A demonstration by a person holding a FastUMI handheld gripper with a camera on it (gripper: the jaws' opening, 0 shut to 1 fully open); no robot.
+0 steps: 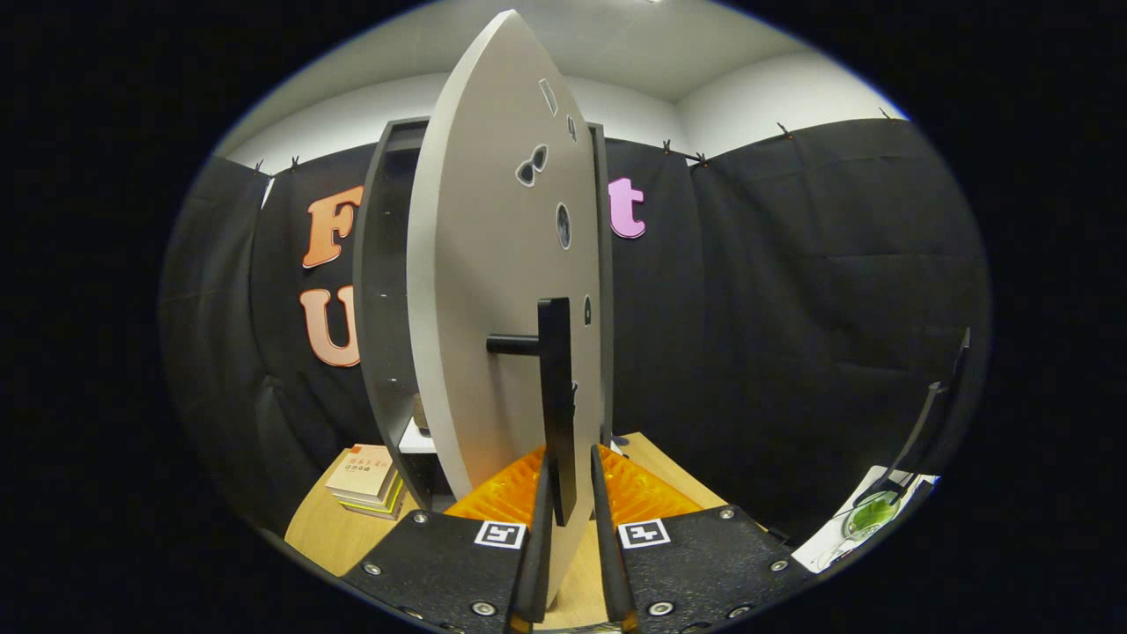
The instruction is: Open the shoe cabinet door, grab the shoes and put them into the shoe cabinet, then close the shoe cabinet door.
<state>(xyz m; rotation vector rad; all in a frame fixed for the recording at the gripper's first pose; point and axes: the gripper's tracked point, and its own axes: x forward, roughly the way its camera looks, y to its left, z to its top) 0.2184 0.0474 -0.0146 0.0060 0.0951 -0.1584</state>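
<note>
Gripper [572,493] clenched on the one black handle [556,396] of the single grey cabinet door [502,291], swung ajar from the one cabinet [379,291]; one stack of books [365,480] beside it on the table [317,528].

I am working in a staged recording booth, not a lived-in home. Black cloth [792,291] is clipped up as a wall from nine o'clock round to three o'clock, with plain white room walls [757,97] and ceiling above it at twelve. A grey shoe cabinet [387,291] stands alone on a light wooden tabletop [317,528] at eleven o'clock, its door [493,291] swung towards me. A small stack of books [368,480] lies at eight o'clock beside it, like a prop.
</note>
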